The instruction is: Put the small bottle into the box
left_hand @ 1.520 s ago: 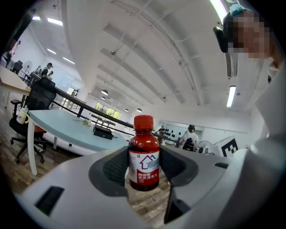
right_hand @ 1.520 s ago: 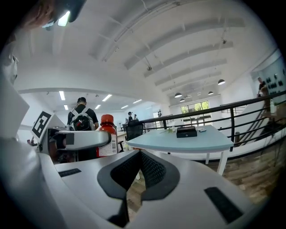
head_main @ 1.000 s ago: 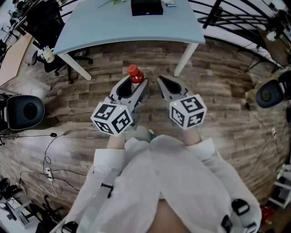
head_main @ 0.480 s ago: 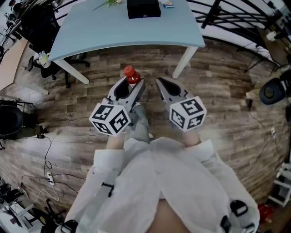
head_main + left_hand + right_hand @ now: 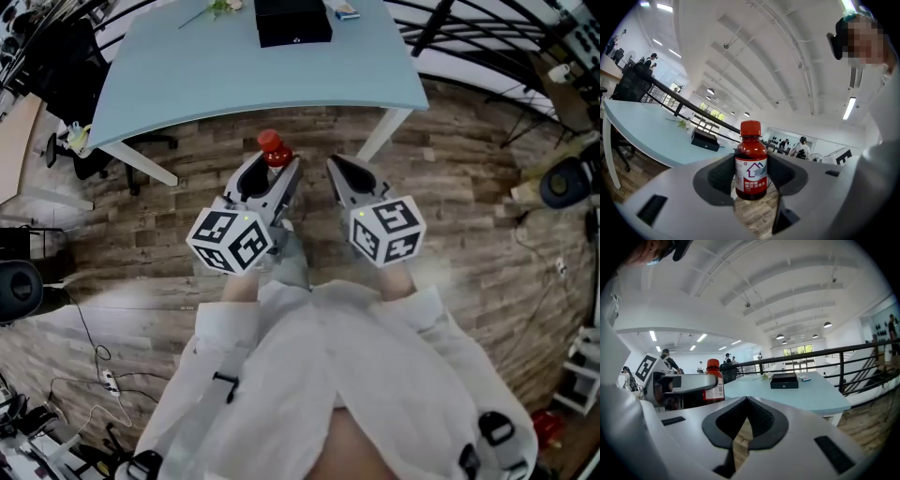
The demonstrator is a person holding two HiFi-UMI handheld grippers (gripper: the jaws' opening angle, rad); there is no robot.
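Observation:
A small dark-red bottle (image 5: 751, 161) with a red cap and white label stands upright between the jaws of my left gripper (image 5: 272, 173), which is shut on it; its cap (image 5: 271, 144) shows in the head view above the wooden floor. My right gripper (image 5: 345, 174) is held beside it, shut with nothing between its jaws (image 5: 740, 427); from there the bottle (image 5: 713, 380) shows at the left. The black box (image 5: 293, 21) lies closed on the far part of the light-blue table (image 5: 225, 70), also seen as the box (image 5: 784, 380) ahead of the right gripper.
A small blue-white item (image 5: 345, 9) lies next to the box, a green sprig (image 5: 214, 7) at its left. White table legs (image 5: 377, 136) stand ahead of me. Office chairs (image 5: 19, 289) and cables are at the left, a railing (image 5: 487, 37) at the right.
I have stepped closer to the table: it and the box lie nearer in the head view. Both grippers keep their pose, the left still shut on the bottle.

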